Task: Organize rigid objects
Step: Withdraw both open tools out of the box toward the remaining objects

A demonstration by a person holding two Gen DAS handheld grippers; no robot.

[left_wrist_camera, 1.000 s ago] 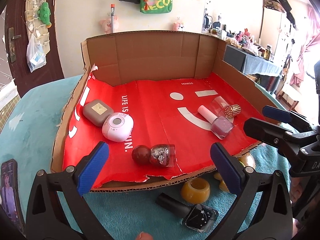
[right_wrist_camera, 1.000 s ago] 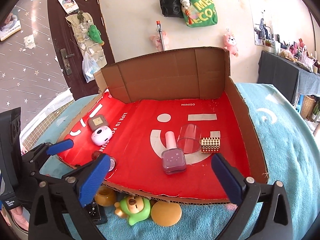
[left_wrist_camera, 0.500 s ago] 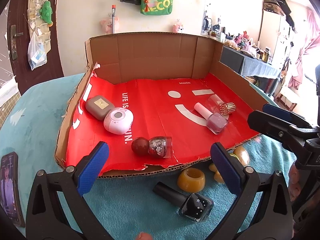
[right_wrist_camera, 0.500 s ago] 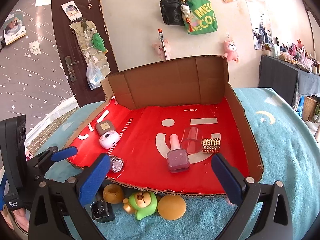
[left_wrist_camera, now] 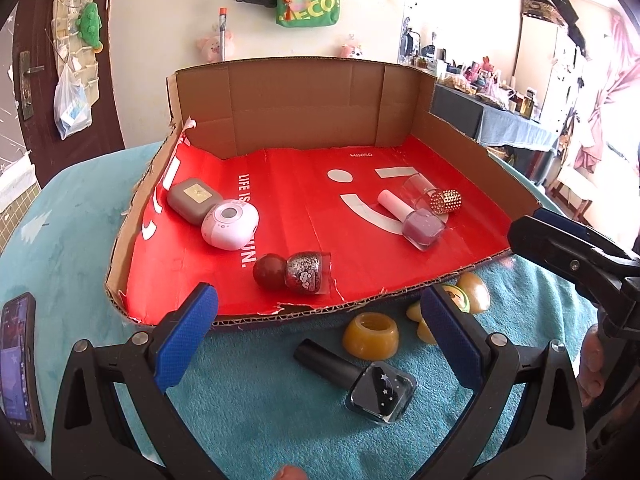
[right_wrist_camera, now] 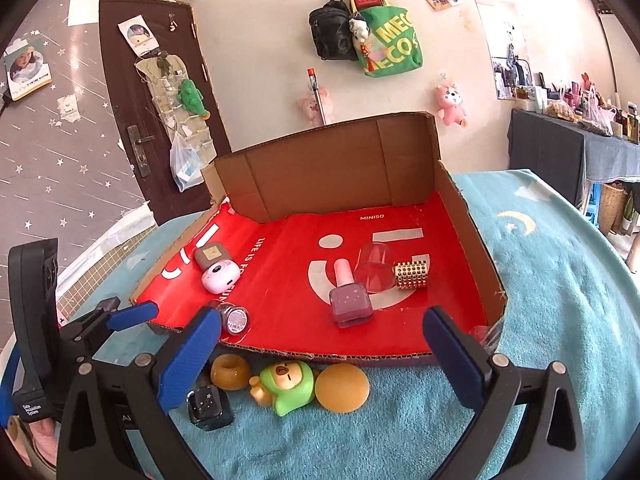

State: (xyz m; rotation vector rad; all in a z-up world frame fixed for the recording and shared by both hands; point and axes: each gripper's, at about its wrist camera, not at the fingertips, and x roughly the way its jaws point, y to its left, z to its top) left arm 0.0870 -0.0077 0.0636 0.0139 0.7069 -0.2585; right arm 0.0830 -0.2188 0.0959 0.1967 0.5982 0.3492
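A cardboard tray (left_wrist_camera: 304,92) (right_wrist_camera: 328,160) with a red liner holds a brown case (left_wrist_camera: 194,200), a pink round case (left_wrist_camera: 230,226), a red glitter bottle (left_wrist_camera: 294,272) lying down, a mauve polish bottle (left_wrist_camera: 420,226) (right_wrist_camera: 350,298) and a clear bottle with a gold cap (left_wrist_camera: 444,201) (right_wrist_camera: 412,275). On the blue towel in front lie a black polish bottle (left_wrist_camera: 360,380) (right_wrist_camera: 210,402), an amber ring (left_wrist_camera: 371,336) (right_wrist_camera: 230,372), a green-hooded toy (right_wrist_camera: 286,386) and an amber ball (right_wrist_camera: 342,388). My left gripper (left_wrist_camera: 318,344) is open above the black bottle. My right gripper (right_wrist_camera: 322,360) is open above the toy.
A phone (left_wrist_camera: 18,364) lies on the towel at the far left. Bags hang on the wall behind, and a dark door (right_wrist_camera: 152,96) stands at the left. A cluttered side table (right_wrist_camera: 572,136) is at the right.
Both grippers have drawn back and up from the tray. The items on the towel in front of the tray now show more fully. Nothing was grasped.
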